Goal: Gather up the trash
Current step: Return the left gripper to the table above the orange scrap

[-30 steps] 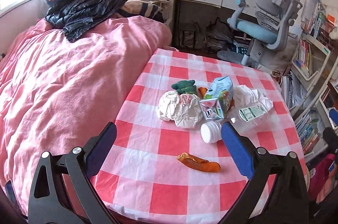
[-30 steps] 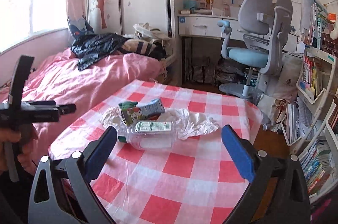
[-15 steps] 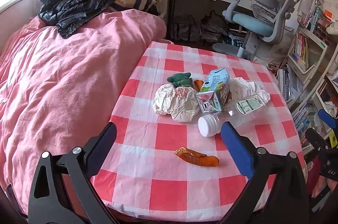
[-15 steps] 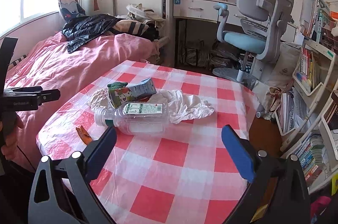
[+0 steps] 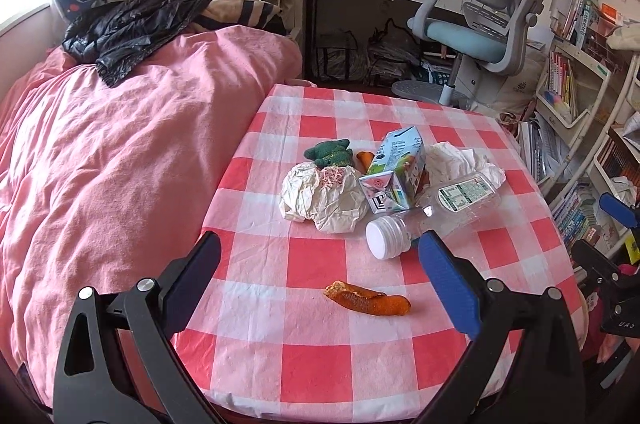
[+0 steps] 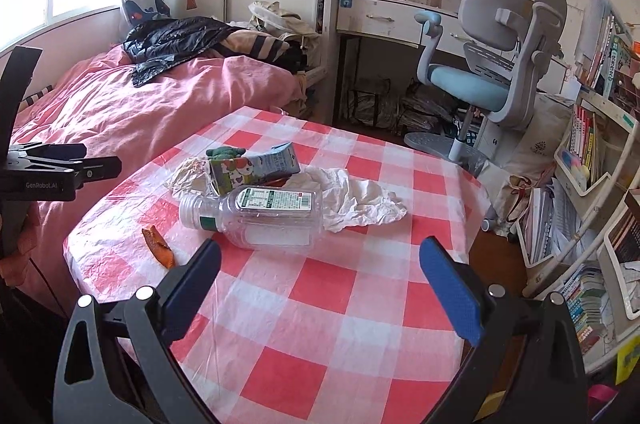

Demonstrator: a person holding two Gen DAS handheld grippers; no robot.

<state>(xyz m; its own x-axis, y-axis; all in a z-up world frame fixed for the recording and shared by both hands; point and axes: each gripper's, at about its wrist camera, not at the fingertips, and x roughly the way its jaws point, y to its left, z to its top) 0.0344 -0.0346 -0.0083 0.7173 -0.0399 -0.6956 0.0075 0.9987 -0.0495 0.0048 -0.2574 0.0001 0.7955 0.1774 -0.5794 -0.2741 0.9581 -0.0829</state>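
Trash lies in a cluster on the red-and-white checked table [image 5: 312, 352]. A clear plastic bottle [image 5: 440, 208] [image 6: 260, 220] lies on its side next to a crushed drink carton [image 5: 396, 176] [image 6: 252, 170]. Beside them are a crumpled paper ball [image 5: 320, 196], a white tissue [image 6: 360, 200] [image 5: 460, 160] and a small green toy [image 5: 330, 152]. An orange peel [image 5: 366, 298] [image 6: 158, 248] lies alone near the table's front. My left gripper [image 5: 318, 252] is open, hovering just above the peel. My right gripper [image 6: 320, 256] is open, short of the bottle, empty.
A bed with a pink duvet [image 5: 120, 152] runs along the table's left side, a black jacket [image 5: 128, 28] on it. A grey and blue desk chair [image 5: 484, 32] and a desk stand behind. Bookshelves [image 6: 592, 152] crowd the right. The other gripper [image 6: 52, 172] shows at the right view's left edge.
Both grippers have moved closer to the table and tilted down a little; the trash now sits larger and more central. Jaws stayed open and no object moved.
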